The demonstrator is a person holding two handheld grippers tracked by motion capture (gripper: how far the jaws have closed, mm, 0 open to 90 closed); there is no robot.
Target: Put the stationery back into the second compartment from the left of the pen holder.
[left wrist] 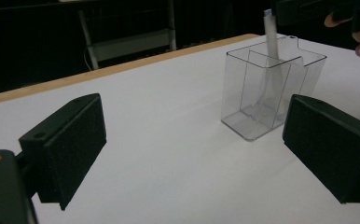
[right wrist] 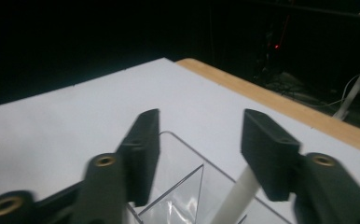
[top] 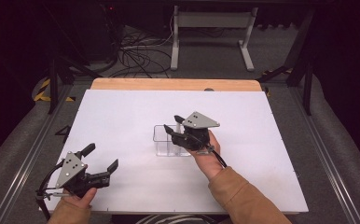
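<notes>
My left gripper [top: 104, 158] sits low near the front left corner of the white surface [top: 122, 112], its two black fingers [left wrist: 71, 140] spread wide with nothing between them, well apart from everything else. Looking along them, I see a clear plastic container [left wrist: 269, 88] standing upright farther across the surface, split by a clear inner wall into compartments. A pale, slim stick [left wrist: 271, 35] stands in it, leaning a little, its top rising above the rim; I cannot tell which compartment its foot rests in. My right gripper [top: 173, 125] hangs over that same container [top: 171, 140] near the middle of the surface, my right hand [top: 206, 151] just behind it and a tan sleeve [top: 238, 193] trailing back toward me. From the right gripper view, its fingers [right wrist: 143, 149] are parted over the container's open top [right wrist: 178, 186], and the stick [right wrist: 236, 198] comes up close beside the inner face of one of them, though I cannot tell whether it touches. Neither finger is pressed on it. A wooden edge [top: 173, 84] runs along the far side of the surface, and beyond it lie dark floor, cables [top: 136, 56] and a white frame [top: 211, 32].
</notes>
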